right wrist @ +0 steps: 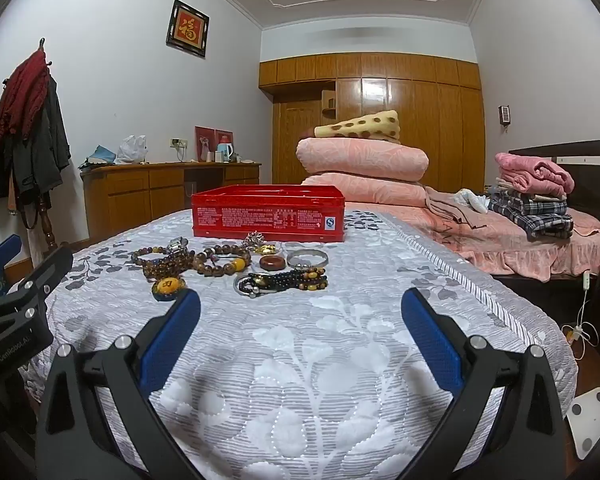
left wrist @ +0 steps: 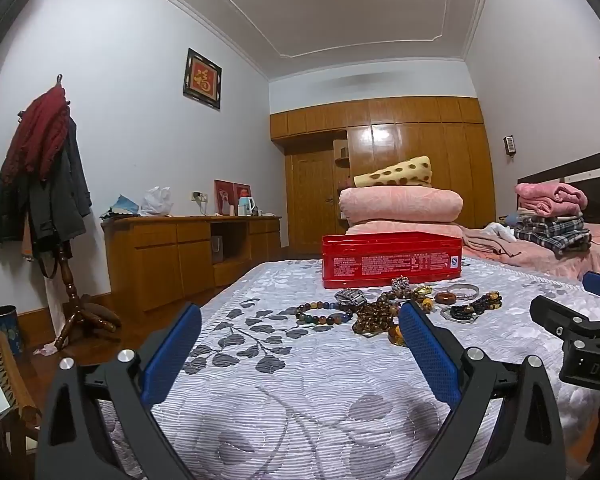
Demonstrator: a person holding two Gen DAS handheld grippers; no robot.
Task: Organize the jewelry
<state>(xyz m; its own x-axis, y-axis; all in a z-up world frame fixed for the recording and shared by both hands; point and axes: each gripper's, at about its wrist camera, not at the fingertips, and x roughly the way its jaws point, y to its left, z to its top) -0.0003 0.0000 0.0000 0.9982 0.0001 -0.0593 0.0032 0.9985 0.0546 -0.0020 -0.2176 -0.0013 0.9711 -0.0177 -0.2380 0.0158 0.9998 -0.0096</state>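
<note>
Beaded bracelets, bangles and a watch, the jewelry pile (right wrist: pixel 228 266), lie on the grey leaf-patterned quilted bed (right wrist: pixel 340 360) before a red rectangular tin box (right wrist: pixel 268 218). Left hand-held gripper (left wrist: pixel 300 344) and right hand-held gripper (right wrist: pixel 300 332) hover spread, empty; folded pink quilts (right wrist: pixel 360 164) stand behind.

You get even, soft indoor light in both views; glare streaks the wardrobe (left wrist: pixel 384 140) doors, walls bow at the fisheye edges, corners go black, and fine detail looks slightly smeared.
</note>
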